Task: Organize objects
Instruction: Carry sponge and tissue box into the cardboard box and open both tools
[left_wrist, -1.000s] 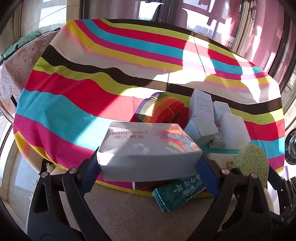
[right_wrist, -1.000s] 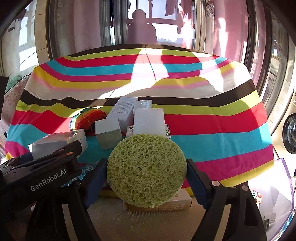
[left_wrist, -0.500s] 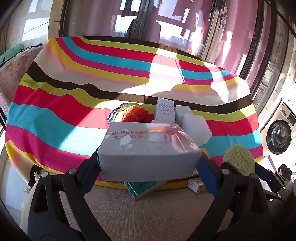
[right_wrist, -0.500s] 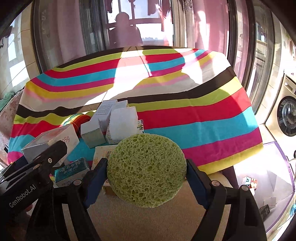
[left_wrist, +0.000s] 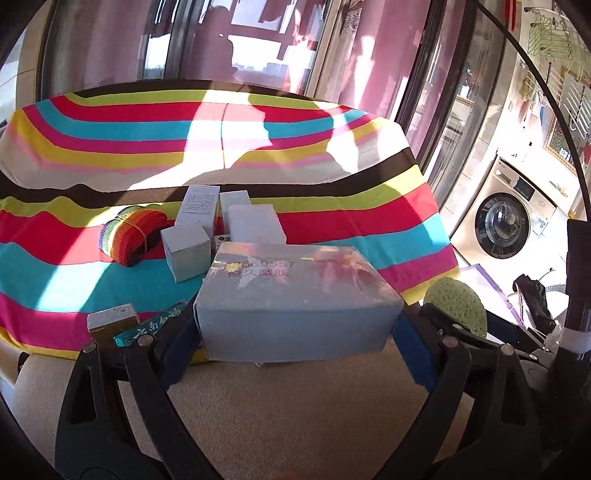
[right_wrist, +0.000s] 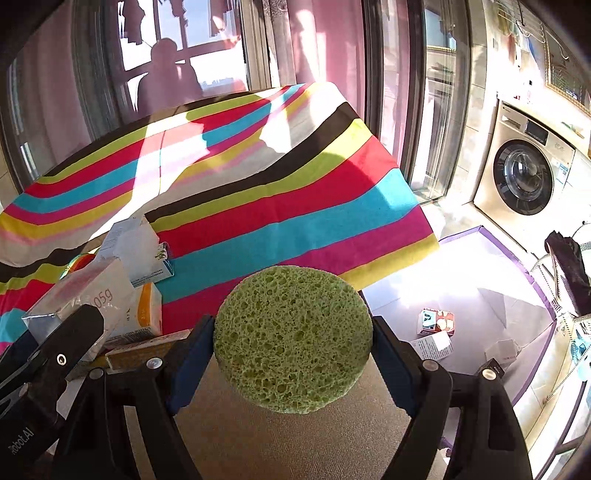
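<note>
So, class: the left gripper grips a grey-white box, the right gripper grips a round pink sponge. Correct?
Not quite. The sponge in the right gripper is green, as the right wrist view shows. The left gripper does grip the grey-white box.

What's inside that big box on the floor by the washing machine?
In the bin, three small boxes lie on the bottom. The sponge and right tool cover its near corner.

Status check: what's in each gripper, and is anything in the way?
Left gripper clamped on grey box. Right gripper clamped on green sponge. Nothing blocking; white bin on floor, right of table.
</note>
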